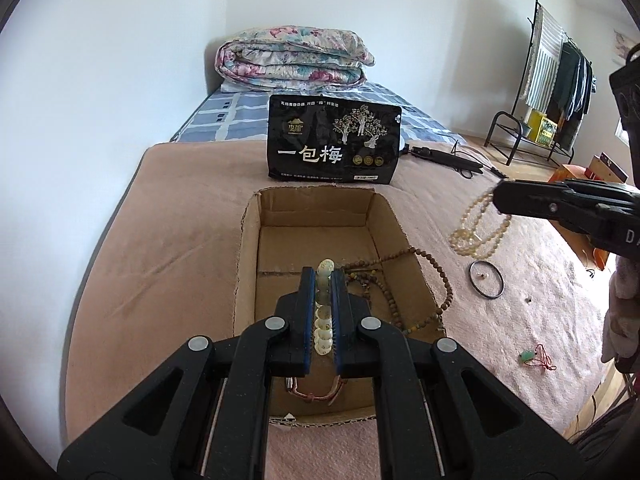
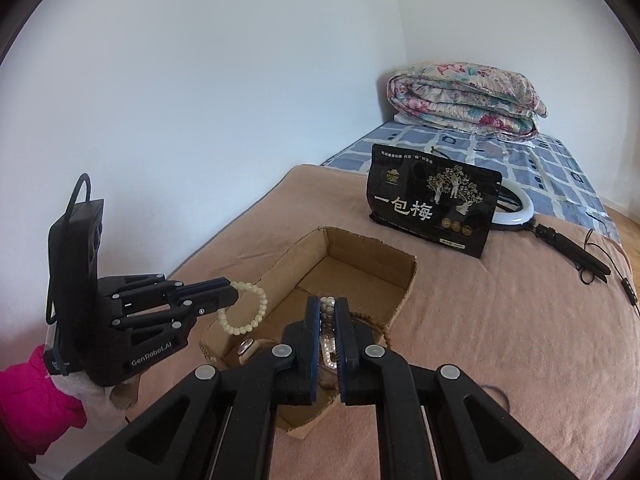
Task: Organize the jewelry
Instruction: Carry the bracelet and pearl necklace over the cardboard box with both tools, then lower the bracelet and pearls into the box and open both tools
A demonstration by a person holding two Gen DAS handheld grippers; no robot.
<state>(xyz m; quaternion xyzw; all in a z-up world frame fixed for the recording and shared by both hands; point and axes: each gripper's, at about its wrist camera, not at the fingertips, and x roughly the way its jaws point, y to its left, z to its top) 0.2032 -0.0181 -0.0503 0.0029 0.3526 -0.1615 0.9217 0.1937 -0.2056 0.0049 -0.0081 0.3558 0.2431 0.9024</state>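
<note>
Left gripper (image 1: pixel 324 280) fingers partly hide the pale bead bracelet (image 1: pixel 323 320) they clamp.

A: what's around me?

B: I see plain white walls (image 1: pixel 120 60) and a bed under a pinkish-brown fleece blanket (image 1: pixel 180 208), with a blue-and-white checked sheet (image 1: pixel 224 114) beyond.

A: rest?

B: Folded floral quilt (image 1: pixel 294 60) by the corner, black metal clothes rack (image 1: pixel 540 80) right, daylight.
</note>
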